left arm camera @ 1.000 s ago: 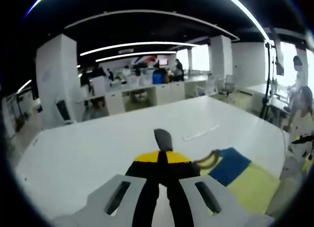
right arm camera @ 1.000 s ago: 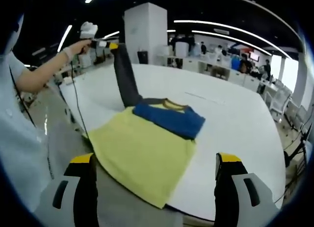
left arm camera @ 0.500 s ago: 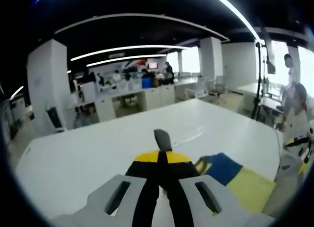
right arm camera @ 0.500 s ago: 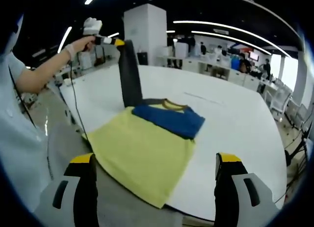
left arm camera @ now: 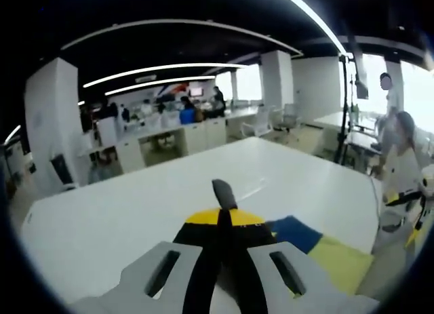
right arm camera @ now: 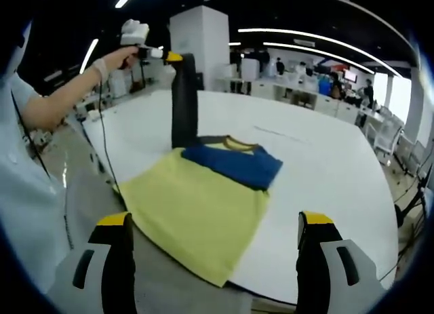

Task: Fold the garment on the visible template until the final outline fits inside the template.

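Room's lit mostly by the long ceiling light strips (left arm camera: 169,68), plus daylight blowing out the windows (left arm camera: 417,90) to their right. The white table (right arm camera: 325,165) under them is bright and nearly shadowless. Both views are soft overall, and the fisheye bends those strips into arcs toward the edges.

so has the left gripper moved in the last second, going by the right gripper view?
Yes. The left gripper, shut on the dark sleeve, has moved rightward toward the white pillar; the sleeve now hangs nearly upright.
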The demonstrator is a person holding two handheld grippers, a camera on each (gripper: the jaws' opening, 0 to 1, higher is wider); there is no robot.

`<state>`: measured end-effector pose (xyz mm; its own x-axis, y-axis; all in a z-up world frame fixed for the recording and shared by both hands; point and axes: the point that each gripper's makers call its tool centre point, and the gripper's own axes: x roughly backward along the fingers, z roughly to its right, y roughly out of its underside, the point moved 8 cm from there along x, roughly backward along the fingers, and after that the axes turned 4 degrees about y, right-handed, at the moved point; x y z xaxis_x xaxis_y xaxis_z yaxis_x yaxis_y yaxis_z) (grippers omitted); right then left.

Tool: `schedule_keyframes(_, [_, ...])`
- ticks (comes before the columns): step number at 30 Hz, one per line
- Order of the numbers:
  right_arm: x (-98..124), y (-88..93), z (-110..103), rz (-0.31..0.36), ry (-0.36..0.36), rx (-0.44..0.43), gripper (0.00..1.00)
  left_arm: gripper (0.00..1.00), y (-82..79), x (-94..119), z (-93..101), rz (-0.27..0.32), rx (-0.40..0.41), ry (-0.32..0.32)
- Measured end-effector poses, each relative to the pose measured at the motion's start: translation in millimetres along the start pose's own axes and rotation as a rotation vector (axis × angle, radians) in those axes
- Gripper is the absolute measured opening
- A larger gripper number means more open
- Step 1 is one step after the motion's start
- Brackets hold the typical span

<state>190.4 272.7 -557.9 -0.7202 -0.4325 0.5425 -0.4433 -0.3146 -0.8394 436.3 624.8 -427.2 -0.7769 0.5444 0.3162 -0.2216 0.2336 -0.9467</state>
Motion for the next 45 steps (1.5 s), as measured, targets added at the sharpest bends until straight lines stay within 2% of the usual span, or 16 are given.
schedule_keyframes(5, [0, 2.1, 1, -0.004, 0.002, -0.008, 1.00, 0.00, 1.3, -8, 19.3, -0.003, 0.000, 0.034])
schedule_keyframes(16, [1, 6.1, -1, -0.010, 0.006, -0.022, 1.00, 0.00, 3.5, -27, 45.6, -0.008, 0.000, 0.095])
schedule_keyframes(33, [2, 11.7, -2, -0.023, 0.009, -0.043, 1.00, 0.00, 33.0, -59, 66.6, -0.057, 0.059, 0.152])
schedule_keyframes(45, [2, 17.4, -1, -0.033, 0.011, -0.069, 1.00, 0.00, 47.5, -83, 78.1, -0.103, 0.064, 0.188])
